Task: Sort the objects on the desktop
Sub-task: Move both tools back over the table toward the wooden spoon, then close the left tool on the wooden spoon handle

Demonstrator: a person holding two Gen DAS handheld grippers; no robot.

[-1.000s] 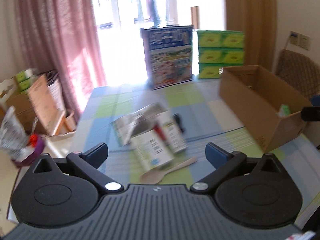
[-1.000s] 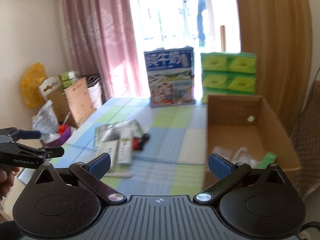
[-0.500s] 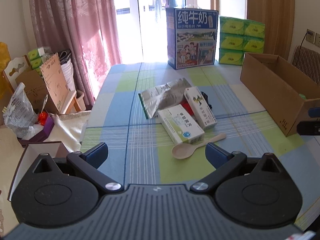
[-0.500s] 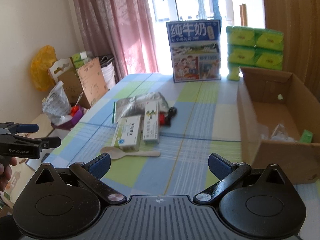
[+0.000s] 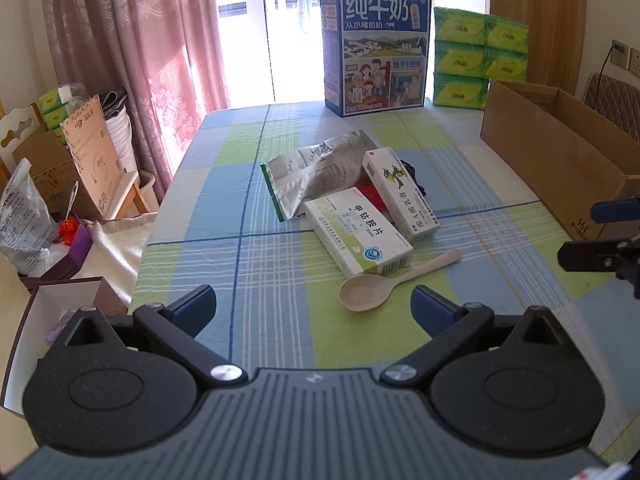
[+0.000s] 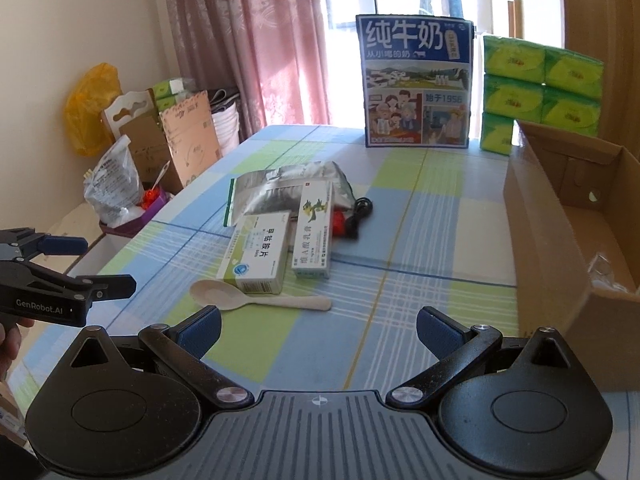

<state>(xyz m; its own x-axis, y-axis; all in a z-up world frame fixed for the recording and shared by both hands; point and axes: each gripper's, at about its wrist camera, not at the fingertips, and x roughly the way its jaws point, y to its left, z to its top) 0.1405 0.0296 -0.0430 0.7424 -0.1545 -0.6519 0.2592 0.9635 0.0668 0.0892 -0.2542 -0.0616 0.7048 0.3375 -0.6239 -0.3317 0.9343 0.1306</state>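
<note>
Both the left hand-held gripper (image 5: pixel 313 306) and the right hand-held gripper (image 6: pixel 318 326) hang wide open, empty, over the desk (image 5: pixel 276 332) near edge (checked cloth); spoon (image 5: pixel 390 283), two medicine boxes (image 5: pixel 358 236) and foil pouch (image 5: pixel 316 174) cluster mid-desk, cardboard box (image 6: pixel 560 216) along the right edge.

- Left wrist fisheye: low over the near edge of the checked surface (image 5: pixel 280 184), facing the window, right claw (image 5: pixel 600 240) at its right edge.
- Right wrist fisheye: similar height, further right, left claw (image 6: pixel 68 264) at its left edge.
- Shared: milk carton box (image 5: pixel 376 48) (image 6: pixel 416 80), cardboard box (image 5: pixel 560 160) (image 6: pixel 560 240), central clutter.
</note>
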